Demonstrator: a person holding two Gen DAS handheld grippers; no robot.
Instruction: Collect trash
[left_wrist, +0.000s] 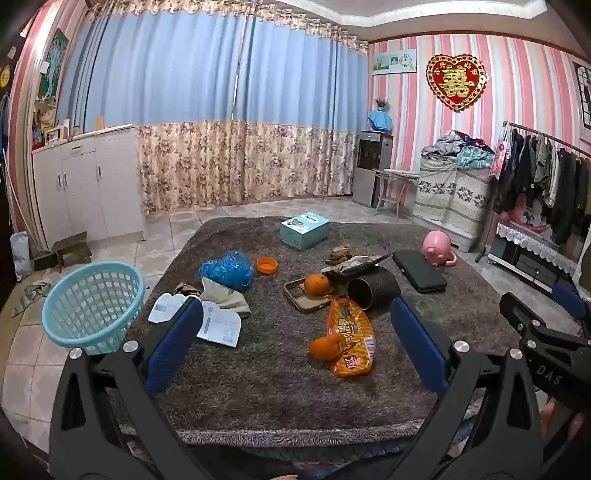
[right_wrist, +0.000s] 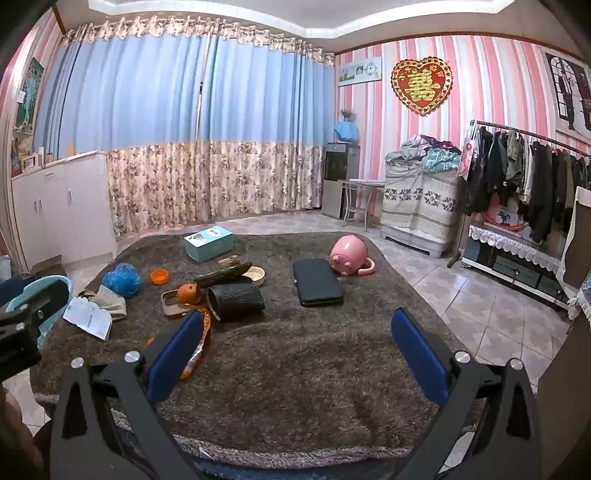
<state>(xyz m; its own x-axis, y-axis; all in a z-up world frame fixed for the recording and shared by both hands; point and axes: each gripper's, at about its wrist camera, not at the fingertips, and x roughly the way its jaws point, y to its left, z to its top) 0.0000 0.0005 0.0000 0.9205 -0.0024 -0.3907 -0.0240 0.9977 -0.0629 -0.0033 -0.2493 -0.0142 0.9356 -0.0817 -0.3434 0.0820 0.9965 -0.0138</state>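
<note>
My left gripper (left_wrist: 295, 310) stands open above the near part of a shaggy grey table cover (left_wrist: 258, 387), nothing between its fingers. Ahead lie an orange snack wrapper (left_wrist: 351, 336) with an orange peel piece (left_wrist: 325, 345) on it, white paper slips (left_wrist: 218, 325), a beige tissue (left_wrist: 225, 295) and a blue plastic bag (left_wrist: 227, 269). A turquoise basket (left_wrist: 92, 304) sits at the table's left edge. My right gripper (right_wrist: 297, 321) is open too, over bare cover, with the wrapper (right_wrist: 201, 332) partly hidden behind its left finger (right_wrist: 173, 354).
Also on the table: an orange (left_wrist: 316, 284) on a phone case (left_wrist: 304, 299), a black cylinder (left_wrist: 373, 288), a black case (left_wrist: 419, 271), a pink pot (left_wrist: 437, 248), a teal box (left_wrist: 304, 229), an orange lid (left_wrist: 267, 264). Clothes rack (right_wrist: 524, 184) at right, white cabinet (left_wrist: 88, 184) at left.
</note>
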